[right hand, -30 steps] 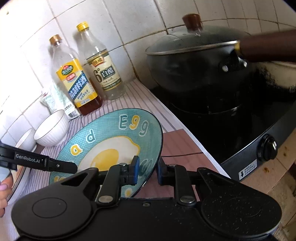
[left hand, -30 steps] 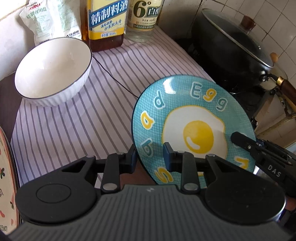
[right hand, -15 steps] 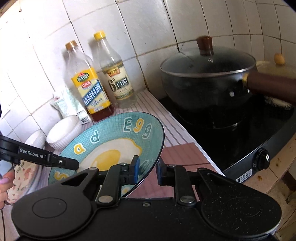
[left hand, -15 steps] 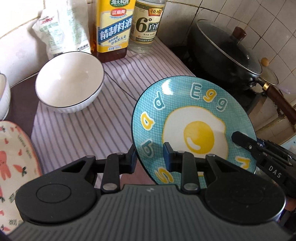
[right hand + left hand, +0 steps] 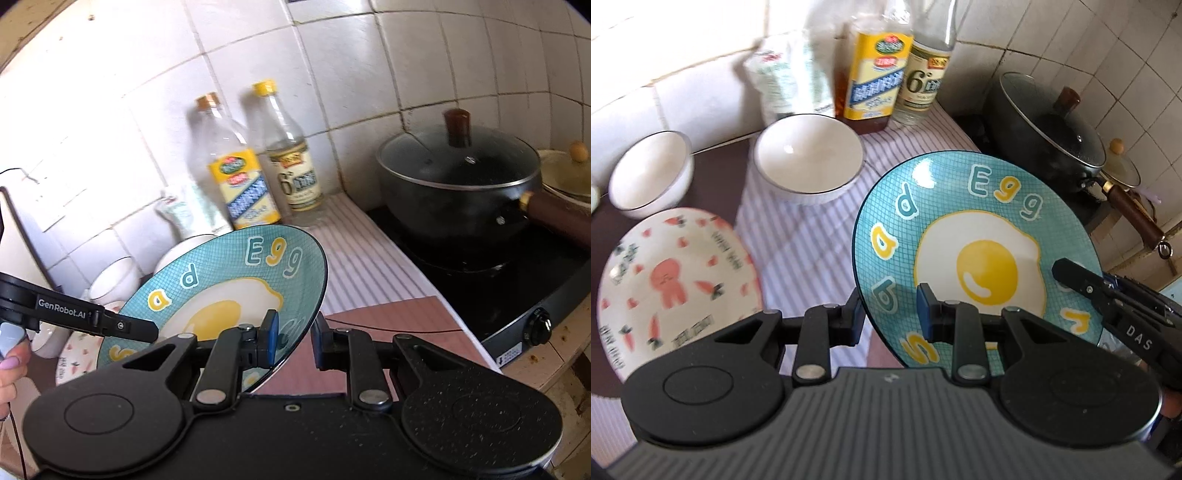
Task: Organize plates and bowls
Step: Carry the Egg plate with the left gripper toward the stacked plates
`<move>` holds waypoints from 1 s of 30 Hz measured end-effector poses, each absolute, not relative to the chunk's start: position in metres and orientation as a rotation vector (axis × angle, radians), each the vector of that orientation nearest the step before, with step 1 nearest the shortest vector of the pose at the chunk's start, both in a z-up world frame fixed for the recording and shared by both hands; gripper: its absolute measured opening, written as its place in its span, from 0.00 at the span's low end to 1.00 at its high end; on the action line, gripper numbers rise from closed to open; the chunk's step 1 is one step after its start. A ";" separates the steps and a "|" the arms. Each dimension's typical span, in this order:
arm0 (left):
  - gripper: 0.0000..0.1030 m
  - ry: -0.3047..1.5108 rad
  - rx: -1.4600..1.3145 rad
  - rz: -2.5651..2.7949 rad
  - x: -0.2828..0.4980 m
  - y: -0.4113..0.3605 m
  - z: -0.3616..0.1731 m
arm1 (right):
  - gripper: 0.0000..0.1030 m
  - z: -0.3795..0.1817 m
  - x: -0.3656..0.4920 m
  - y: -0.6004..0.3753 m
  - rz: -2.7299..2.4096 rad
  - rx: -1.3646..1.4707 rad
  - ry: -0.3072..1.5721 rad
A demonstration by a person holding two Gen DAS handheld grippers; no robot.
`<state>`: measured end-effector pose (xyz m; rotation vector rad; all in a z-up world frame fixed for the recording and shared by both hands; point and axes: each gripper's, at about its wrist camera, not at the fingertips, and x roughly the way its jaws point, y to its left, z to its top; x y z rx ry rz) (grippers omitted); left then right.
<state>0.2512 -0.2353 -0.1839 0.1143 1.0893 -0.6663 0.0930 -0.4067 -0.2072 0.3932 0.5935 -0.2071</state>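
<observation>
A teal plate with a fried-egg picture (image 5: pixel 975 236) is held tilted in the air over the counter; it also shows in the right wrist view (image 5: pixel 229 291). My left gripper (image 5: pixel 892 314) is shut on its left rim. My right gripper (image 5: pixel 293 338) is shut on its right rim. A white plate with pink carrot and figure prints (image 5: pixel 676 284) lies on the counter at lower left. Two white bowls stand behind it: one (image 5: pixel 809 155) on the striped cloth, one (image 5: pixel 650 173) further left.
Two bottles (image 5: pixel 875 74) (image 5: pixel 927 70) and a white bag (image 5: pixel 790 77) stand against the tiled wall. A black lidded pot (image 5: pixel 458 173) with a brown handle sits on the stove at the right. A striped cloth (image 5: pixel 798 240) covers the counter.
Both grippers have lifted the teal plate higher and moved it leftwards. The patterned plate and the second bowl have come fully into the left wrist view.
</observation>
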 end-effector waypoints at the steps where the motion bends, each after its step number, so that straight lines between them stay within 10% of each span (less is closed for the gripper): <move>1: 0.27 1.081 0.110 -0.658 0.249 -0.229 -0.180 | 0.23 -0.204 0.093 -0.402 -0.199 0.391 0.594; 30: 0.27 1.095 -0.090 -0.347 0.253 -0.041 -0.181 | 0.23 -0.187 0.177 -0.268 0.144 0.333 0.688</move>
